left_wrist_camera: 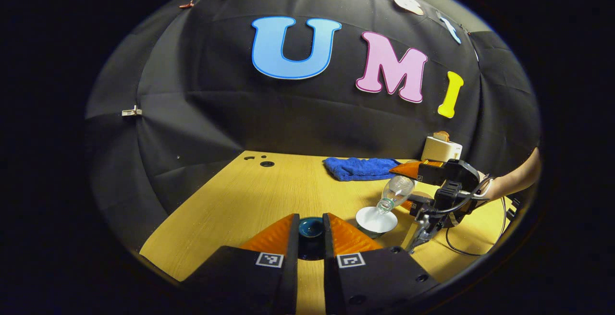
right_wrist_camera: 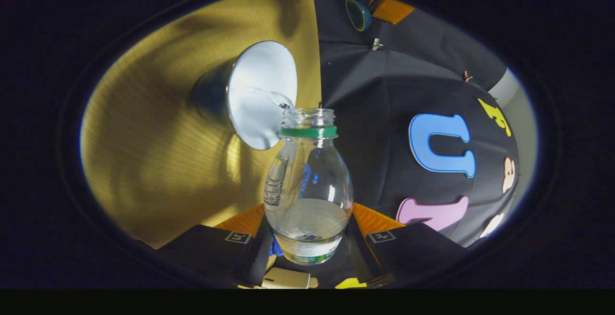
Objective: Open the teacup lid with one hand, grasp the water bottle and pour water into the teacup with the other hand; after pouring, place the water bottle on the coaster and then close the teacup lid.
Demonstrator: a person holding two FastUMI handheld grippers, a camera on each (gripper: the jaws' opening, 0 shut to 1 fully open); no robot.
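The right gripper (right_wrist_camera: 307, 238) fingers pinch the water bottle (right_wrist_camera: 307, 190), tipped with its open mouth at the teacup (right_wrist_camera: 254, 94) rim; water remains in the bottle and a stream enters the white-lined cup. The left gripper (left_wrist_camera: 311, 233) fingers pinch the teacup lid (left_wrist_camera: 311, 228) above the table (left_wrist_camera: 269, 195).

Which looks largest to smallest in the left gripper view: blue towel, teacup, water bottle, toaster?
1. Blue towel
2. Teacup, water bottle and toaster look much alike in size, so no ranking; the right claw also hides part of the bottle.
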